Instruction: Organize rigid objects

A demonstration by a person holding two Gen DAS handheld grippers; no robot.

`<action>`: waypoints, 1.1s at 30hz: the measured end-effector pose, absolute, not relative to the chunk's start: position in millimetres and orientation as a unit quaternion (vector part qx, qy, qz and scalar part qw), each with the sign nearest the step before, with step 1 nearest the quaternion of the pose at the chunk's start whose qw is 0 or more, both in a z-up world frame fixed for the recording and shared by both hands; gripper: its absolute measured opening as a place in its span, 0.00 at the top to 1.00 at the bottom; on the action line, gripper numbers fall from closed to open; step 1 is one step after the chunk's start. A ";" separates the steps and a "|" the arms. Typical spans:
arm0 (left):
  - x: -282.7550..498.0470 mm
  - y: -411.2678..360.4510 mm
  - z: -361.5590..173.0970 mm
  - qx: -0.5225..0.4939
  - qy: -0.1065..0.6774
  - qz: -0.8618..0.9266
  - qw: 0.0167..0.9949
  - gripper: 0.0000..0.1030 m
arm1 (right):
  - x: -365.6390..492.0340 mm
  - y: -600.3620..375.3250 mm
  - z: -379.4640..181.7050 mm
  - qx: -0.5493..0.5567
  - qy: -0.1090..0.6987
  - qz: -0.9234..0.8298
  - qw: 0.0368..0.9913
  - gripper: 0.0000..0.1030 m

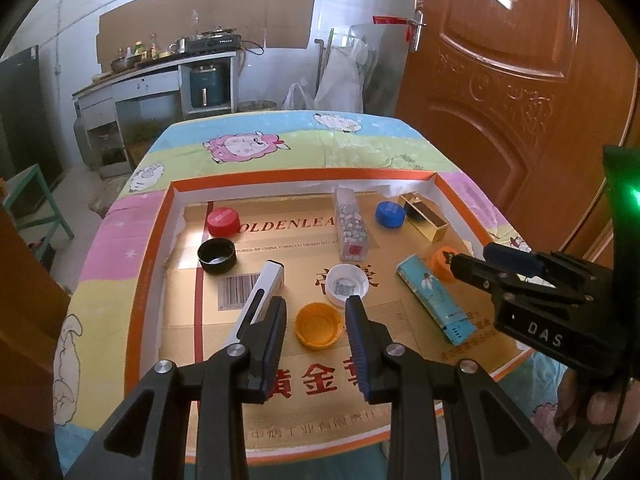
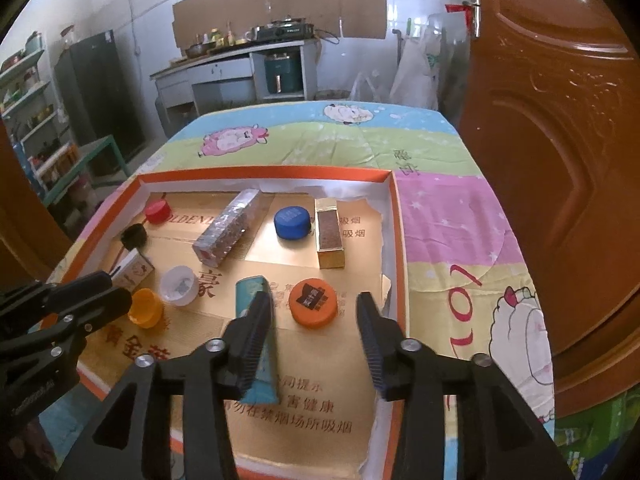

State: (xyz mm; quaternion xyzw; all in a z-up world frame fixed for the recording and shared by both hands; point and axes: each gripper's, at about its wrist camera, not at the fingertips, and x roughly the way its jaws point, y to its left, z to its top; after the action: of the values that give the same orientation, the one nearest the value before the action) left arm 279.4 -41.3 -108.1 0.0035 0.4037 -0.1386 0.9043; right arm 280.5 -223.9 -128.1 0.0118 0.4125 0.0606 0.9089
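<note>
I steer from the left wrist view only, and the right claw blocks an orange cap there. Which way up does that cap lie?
Observer: The orange cap lies closed side up, with a dark logo on top.
Operator: Is the right claw gripping it?
Observer: No. The right claw is open, and the cap sits in the gap, untouched.
Operator: Where is the teal box relative to that claw?
Observer: The teal box runs beneath the claw's left side, partly hidden by it.
</note>
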 end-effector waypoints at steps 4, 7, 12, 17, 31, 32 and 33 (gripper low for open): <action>271.6 -39.0 -101.5 0.001 0.396 -0.133 0.908 0.70 | 268.1 -221.8 -121.5 0.016 0.407 0.060 0.911 0.53; 265.5 -35.7 -95.9 -0.005 0.391 -0.127 0.911 0.70 | 260.1 -221.3 -116.4 0.024 0.405 0.060 0.912 0.53; 250.4 -32.2 -84.8 0.003 0.377 -0.096 0.921 0.70 | 244.5 -218.0 -106.6 0.025 0.397 0.055 0.916 0.53; 233.4 -30.4 -74.4 0.003 0.365 -0.083 0.927 0.70 | 227.3 -214.3 -95.5 0.028 0.386 0.051 0.921 0.53; 183.8 -19.2 -50.0 -0.024 0.334 -0.050 0.941 0.70 | 157.8 -179.9 -54.8 0.000 0.324 0.034 0.945 0.53; 179.3 -19.3 -48.6 -0.022 0.330 -0.050 0.942 0.70 | 154.5 -177.9 -53.7 -0.001 0.322 0.033 0.946 0.53; 173.2 -19.4 -46.2 -0.021 0.326 -0.053 0.944 0.70 | 149.7 -176.2 -51.7 -0.002 0.318 0.031 0.947 0.53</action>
State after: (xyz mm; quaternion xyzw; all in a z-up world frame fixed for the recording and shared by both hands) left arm 173.2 -19.4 -46.2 -0.0205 0.3256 -0.0530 0.9438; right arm 149.7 -176.2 -51.7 -0.0023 0.3184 0.0314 0.9474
